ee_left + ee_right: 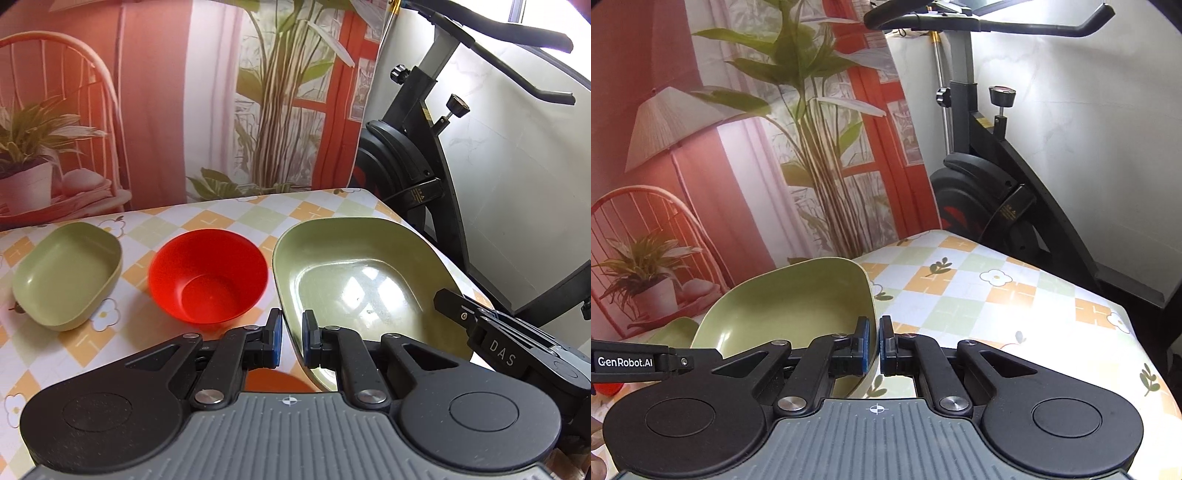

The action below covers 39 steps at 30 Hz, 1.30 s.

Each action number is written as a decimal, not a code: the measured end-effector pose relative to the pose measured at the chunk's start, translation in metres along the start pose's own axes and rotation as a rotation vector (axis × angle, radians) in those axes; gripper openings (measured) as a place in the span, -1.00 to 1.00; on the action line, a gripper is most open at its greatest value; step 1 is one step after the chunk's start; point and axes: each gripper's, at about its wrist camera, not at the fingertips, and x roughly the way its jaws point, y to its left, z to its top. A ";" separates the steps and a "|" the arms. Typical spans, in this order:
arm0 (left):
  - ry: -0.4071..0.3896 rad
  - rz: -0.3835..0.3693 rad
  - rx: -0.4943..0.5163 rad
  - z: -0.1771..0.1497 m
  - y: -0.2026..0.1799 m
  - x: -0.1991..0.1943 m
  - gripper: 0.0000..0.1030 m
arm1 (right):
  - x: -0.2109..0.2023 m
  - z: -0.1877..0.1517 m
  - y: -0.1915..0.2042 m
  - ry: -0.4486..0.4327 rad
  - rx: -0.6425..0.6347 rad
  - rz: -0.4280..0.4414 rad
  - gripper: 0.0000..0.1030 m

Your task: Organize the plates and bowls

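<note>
- Plates and bowls were spread on the tabletop (207,218), which carried a checked, flower-print cloth: a small green bowl (68,273) at the left, a red bowl (207,275) in the middle, and a large green dish (354,280) at the right.
- Large green dish: it sat tilted, near rim raised, and both claws held it by opposite sides of its rim.
- Left claw (291,338): nearly closed, with the dish's left rim wall between its blue pads.
- Right claw (878,345): nearly closed, pinching the dish's right rim wall (871,314).
- Handling estimate: the dish appeared to be rigid moulded plastic, light and stiff, unlikely to flex or shatter. Its glossy interior reflected window light, so the surface was probably slippery under a pad.
- Grip recommendation: take hold at the upright rim wall, pads inside and outside, well below the lip.
- Red bowl and small green bowl: both stood free and upright, apart from each other. Their thin rims offered the same pinch point.
- Risk: a one-sided rim grip would probably let the wide dish swing.
</note>
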 end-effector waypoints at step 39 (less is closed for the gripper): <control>0.023 -0.040 0.024 -0.033 0.067 -0.048 -0.77 | -0.051 -0.056 0.080 0.139 -0.064 0.067 -0.85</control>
